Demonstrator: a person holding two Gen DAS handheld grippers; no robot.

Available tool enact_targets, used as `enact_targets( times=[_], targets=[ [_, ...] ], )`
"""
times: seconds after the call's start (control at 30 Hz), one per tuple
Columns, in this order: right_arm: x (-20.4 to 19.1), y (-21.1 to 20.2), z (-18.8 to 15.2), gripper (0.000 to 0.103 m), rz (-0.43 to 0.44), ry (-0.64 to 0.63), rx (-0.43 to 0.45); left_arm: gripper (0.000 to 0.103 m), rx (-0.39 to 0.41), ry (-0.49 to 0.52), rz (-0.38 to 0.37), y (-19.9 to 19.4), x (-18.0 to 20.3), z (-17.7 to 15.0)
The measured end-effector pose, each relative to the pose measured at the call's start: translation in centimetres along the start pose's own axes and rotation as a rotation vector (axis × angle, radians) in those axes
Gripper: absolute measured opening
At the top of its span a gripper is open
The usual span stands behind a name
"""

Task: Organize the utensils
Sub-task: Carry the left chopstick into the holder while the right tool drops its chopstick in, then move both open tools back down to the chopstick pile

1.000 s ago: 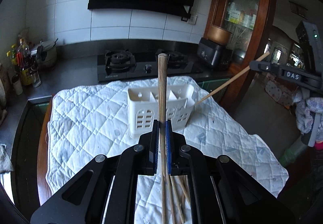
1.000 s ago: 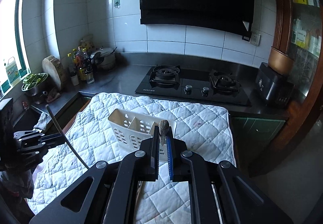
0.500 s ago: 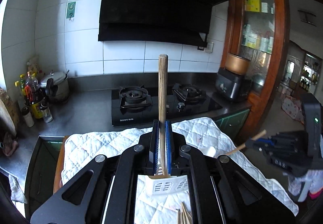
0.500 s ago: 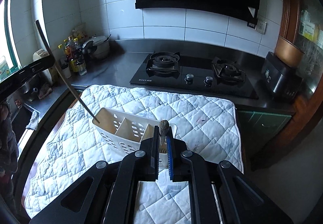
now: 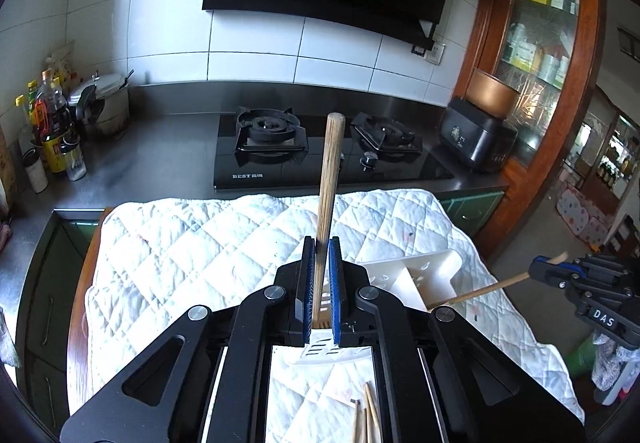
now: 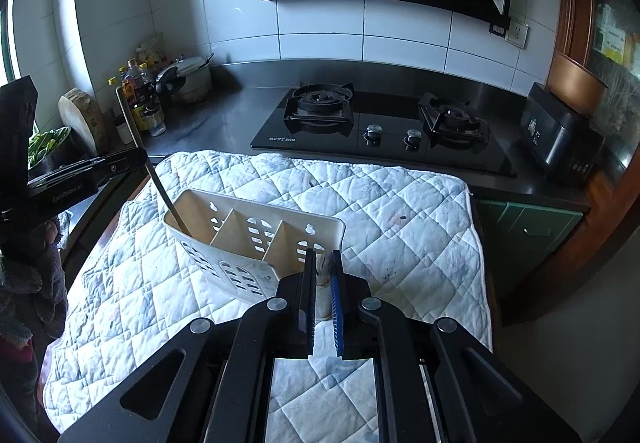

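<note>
Through the left wrist camera, your left gripper (image 5: pixel 321 275) is clamped on one round wooden chopstick (image 5: pixel 328 199) standing upright over the quilted white cloth (image 5: pixel 192 243), with three more sticks (image 5: pixel 366 417) lying below. Through the right wrist camera, your right gripper (image 6: pixel 323 283) pinches another wooden chopstick (image 6: pixel 323 268) at the white perforated plastic caddy (image 6: pixel 224 263), which has three compartments and sits on the padded desk.

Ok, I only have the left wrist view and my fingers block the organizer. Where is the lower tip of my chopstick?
Observer: The chopstick has its tip inside the organizer, in the end compartment on the left of the right wrist view.
Operator: How many compartments are there?
Observer: Three, split by two dividers.
Operator: Anything in the middle one?
Observer: The middle compartment shows nothing inside.
</note>
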State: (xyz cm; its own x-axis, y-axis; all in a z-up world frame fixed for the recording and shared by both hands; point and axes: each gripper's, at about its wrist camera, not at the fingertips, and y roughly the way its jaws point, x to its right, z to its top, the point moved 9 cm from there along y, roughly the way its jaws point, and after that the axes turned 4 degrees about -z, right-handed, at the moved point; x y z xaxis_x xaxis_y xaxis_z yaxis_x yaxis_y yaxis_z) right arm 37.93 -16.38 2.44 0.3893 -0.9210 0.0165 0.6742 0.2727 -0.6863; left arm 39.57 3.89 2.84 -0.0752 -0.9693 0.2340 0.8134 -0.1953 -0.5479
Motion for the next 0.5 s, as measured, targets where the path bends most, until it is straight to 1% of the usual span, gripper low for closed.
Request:
enact_targets(
  times=[0.03,0.07,0.13,0.2,0.33,0.37,0.5],
  targets=[
    [0.1,-0.2,0.0,0.011,-0.002,0.001,0.004,0.009,0.005,-0.002,-0.005,-0.1,0.0,0.0],
    [0.2,-0.4,0.1,0.016,-0.004,0.003,0.008,0.009,0.009,-0.002,-0.005,-0.1,0.0,0.0],
    [0.4,-1.1,0.3,0.021,-0.012,0.005,0.025,0.009,0.011,0.001,0.003,-0.4,0.1,0.1],
    [0.6,-2.2,0.5,0.023,-0.023,0.006,0.045,0.009,0.013,-0.002,-0.009,-1.0,0.5,0.3],
    [0.5,-5.3,0.2,0.028,-0.029,0.010,0.098,0.009,0.049,0.008,-0.017,-3.9,1.0,0.3],
    [0.3,-6.2,-0.2,0.030,-0.021,0.009,0.112,0.009,0.058,0.008,-0.026,-4.8,1.2,0.1],
    [-1.3,-8.8,-3.0,0.030,-0.001,-0.006,0.154,0.009,0.082,0.021,-0.042,-8.3,1.6,-1.8]
  ],
)
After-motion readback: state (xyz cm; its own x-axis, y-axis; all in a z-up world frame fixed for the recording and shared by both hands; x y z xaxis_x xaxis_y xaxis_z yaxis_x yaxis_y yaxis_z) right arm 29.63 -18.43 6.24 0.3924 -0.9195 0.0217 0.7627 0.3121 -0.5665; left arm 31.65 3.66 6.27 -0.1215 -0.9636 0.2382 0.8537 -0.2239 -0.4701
